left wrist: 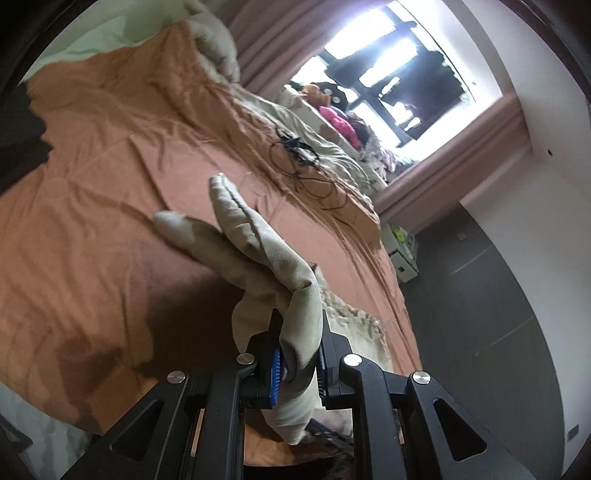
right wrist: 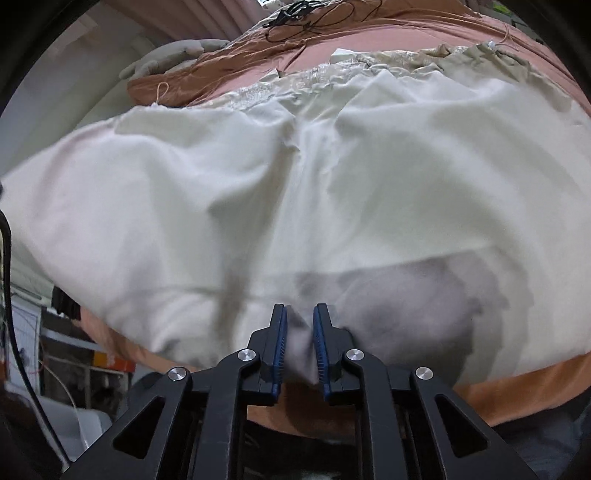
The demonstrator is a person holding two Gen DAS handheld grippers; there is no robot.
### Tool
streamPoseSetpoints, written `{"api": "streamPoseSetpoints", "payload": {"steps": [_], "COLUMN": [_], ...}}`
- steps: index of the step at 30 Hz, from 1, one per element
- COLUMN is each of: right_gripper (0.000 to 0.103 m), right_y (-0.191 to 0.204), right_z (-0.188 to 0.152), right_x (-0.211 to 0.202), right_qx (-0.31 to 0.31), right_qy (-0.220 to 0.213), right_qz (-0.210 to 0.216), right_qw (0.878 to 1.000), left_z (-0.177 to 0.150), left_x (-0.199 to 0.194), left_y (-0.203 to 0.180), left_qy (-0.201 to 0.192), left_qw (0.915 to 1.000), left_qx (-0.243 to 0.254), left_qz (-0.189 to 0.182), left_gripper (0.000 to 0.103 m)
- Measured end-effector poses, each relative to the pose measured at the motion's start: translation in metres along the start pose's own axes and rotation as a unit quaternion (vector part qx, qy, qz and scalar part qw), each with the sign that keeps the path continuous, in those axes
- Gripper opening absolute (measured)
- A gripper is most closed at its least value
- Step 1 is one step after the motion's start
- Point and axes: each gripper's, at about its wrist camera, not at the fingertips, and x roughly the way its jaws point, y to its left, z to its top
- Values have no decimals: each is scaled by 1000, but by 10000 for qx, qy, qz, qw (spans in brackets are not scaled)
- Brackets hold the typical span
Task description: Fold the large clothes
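A large pale beige garment lies spread over a bed with an orange-brown sheet. My right gripper is shut on the near edge of the garment, a fold of cloth pinched between its blue pads. My left gripper is shut on another bunched part of the garment and holds it lifted above the sheet. The cloth sticks forward past the fingers in two floppy lobes. How the two held parts connect is hidden.
Black cables lie tangled on the bed's far side, also seen in the right wrist view. Beige pillows sit at the bed head. A bright window, pink curtains and dark floor lie beyond.
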Motion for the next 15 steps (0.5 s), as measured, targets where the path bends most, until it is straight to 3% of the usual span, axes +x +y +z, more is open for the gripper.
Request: {"api": "streamPoseSetpoints", "payload": {"steps": [4,8,15], "right_gripper": [13,12,13], "right_y": [1,-8,-45], "right_z": [-3,5,17], "right_x": [9,-2,-73], "right_qx": [-120,-3,257], "right_qy": [106,255,-477], "right_qz": [19,304,552], "right_qw": [9999,9992,9970], "left_z": [-1,-4,-16], "left_x": [9,21,60], "left_y": [-32,-67,-137], "left_qy": [55,121,387], "left_qw": [9995,9981,9920], "left_qx": [313,598,1186], "left_qz": [-11,-84,-192], "left_gripper": [15,15,15]}}
